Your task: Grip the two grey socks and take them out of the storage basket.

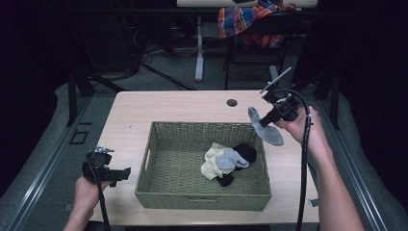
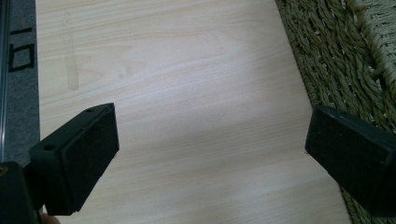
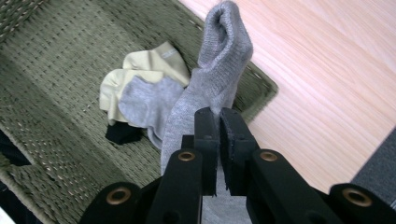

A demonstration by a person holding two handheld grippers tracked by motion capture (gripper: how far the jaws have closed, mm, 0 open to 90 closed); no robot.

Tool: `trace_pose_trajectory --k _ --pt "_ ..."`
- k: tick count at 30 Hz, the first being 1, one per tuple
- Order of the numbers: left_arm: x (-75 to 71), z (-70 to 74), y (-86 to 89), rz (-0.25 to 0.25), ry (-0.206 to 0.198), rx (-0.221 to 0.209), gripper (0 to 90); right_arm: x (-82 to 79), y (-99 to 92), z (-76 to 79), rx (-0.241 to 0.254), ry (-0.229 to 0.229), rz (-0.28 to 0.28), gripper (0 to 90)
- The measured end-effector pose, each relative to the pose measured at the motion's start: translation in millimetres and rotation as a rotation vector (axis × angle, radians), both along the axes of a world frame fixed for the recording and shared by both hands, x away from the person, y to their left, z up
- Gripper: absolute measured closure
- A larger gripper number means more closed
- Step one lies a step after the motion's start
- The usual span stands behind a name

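A green woven basket [image 1: 159, 159] stands mid-table and holds a pile of socks [image 1: 226, 161]: a pale yellow one [image 3: 140, 70], a grey one [image 3: 140, 105] and a black one [image 3: 122, 134]. My right gripper [image 1: 267, 119] is shut on another grey sock [image 1: 267, 130], which hangs above the basket's far right corner; in the right gripper view that sock [image 3: 217, 70] rises from between the closed jaws. My left gripper [image 1: 122, 174] is held low over the table, left of the basket, open with bare wood between its jaws [image 2: 210, 140].
The wooden table [image 1: 183, 103] has a cable hole [image 1: 232, 102] near its far edge. Behind it stand a chair with a plaid cloth [image 1: 250, 21] and a white table leg [image 1: 199, 48]. Basket wall [image 2: 345, 51] lies close to the left gripper's right jaw.
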State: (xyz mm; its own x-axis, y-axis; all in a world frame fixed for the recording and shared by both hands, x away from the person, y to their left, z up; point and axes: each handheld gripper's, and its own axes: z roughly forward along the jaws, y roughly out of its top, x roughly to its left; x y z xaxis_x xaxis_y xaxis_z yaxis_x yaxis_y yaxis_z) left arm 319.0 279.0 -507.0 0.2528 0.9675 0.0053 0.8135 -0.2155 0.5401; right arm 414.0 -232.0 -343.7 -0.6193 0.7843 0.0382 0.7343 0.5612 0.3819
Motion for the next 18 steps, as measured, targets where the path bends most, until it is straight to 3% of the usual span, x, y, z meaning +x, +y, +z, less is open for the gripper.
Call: trace_pose_trajectory --k 11,16,18 --pt "0.3 -0.8 -0.7 0.006 -0.004 0.000 3.0 -5.9 -45.9 -10.4 0.009 0.003 -0.105 86.4" --pt "0.7 -1.1 -0.6 0.008 -0.001 0.000 3.0 -7.8 -58.8 -17.0 0.033 -0.007 -0.137 86.4" --pt "0.9 -1.3 -0.8 0.006 -0.001 0.002 3.0 -6.3 -61.9 -20.5 0.017 0.009 -0.137 86.4"
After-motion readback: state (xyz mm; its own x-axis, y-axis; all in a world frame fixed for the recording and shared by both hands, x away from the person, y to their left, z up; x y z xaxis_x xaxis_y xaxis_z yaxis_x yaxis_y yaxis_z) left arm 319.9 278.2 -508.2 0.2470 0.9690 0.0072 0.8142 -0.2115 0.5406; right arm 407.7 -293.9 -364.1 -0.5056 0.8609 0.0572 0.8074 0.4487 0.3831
